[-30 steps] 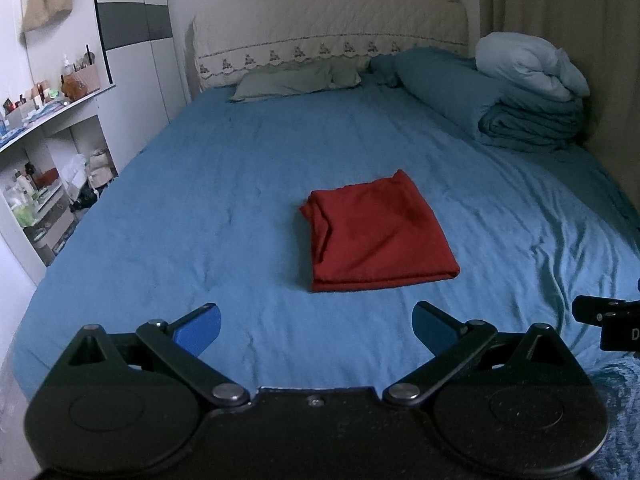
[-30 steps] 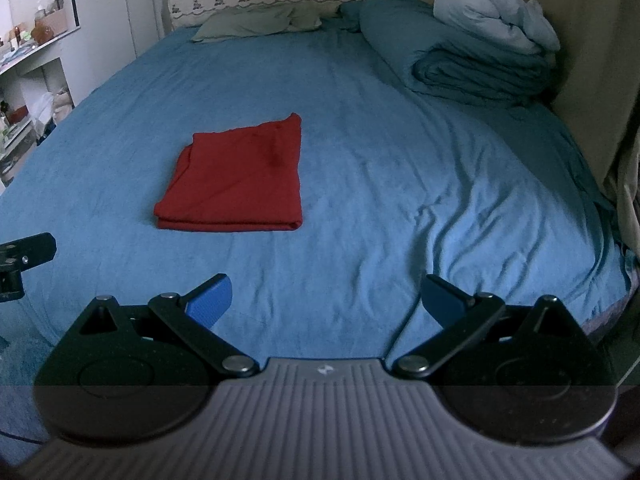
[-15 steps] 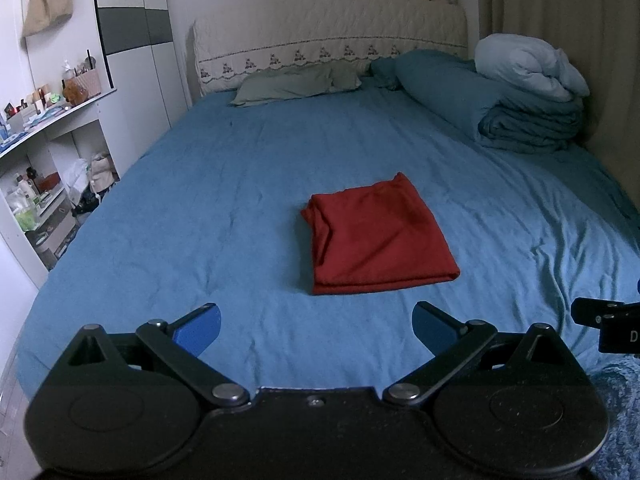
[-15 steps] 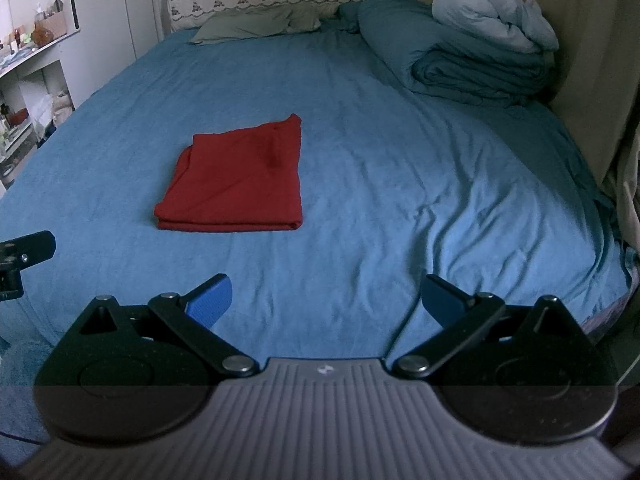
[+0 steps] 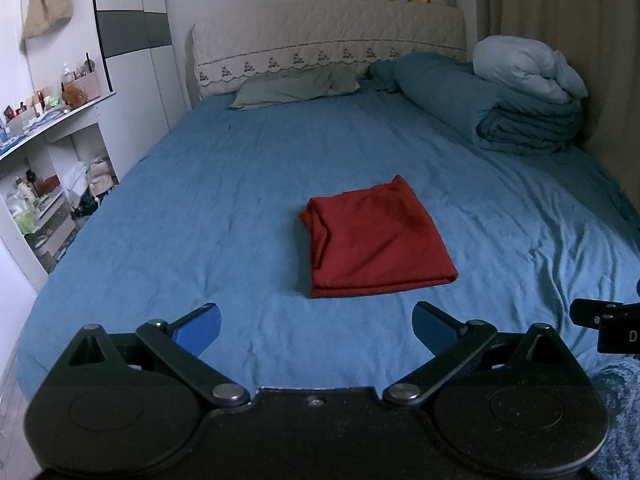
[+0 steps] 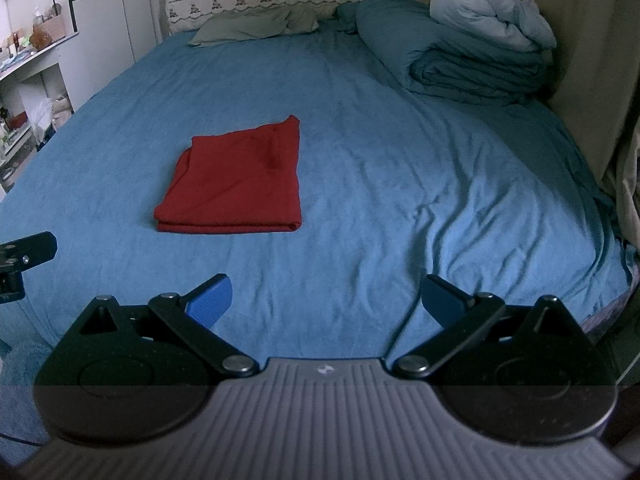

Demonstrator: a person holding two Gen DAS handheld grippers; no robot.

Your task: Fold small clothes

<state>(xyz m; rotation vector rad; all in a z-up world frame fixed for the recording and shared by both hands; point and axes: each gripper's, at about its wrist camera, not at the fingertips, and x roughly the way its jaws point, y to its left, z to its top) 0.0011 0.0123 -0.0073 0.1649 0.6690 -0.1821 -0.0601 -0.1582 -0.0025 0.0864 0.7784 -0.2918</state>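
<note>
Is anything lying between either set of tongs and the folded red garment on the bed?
Nothing visible does. Only bare blue sheet lies between the open left tongs and the red garment, and likewise ahead of the open right tongs.

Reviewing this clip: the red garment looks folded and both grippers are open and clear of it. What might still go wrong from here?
1. The red garment has a rumpled left edge with layers showing; another grab there may pull the fold apart.
2. It lies on a wrinkled bed sheet, so a low pinch by the left gripper or right gripper might catch sheet along with cloth.
</note>
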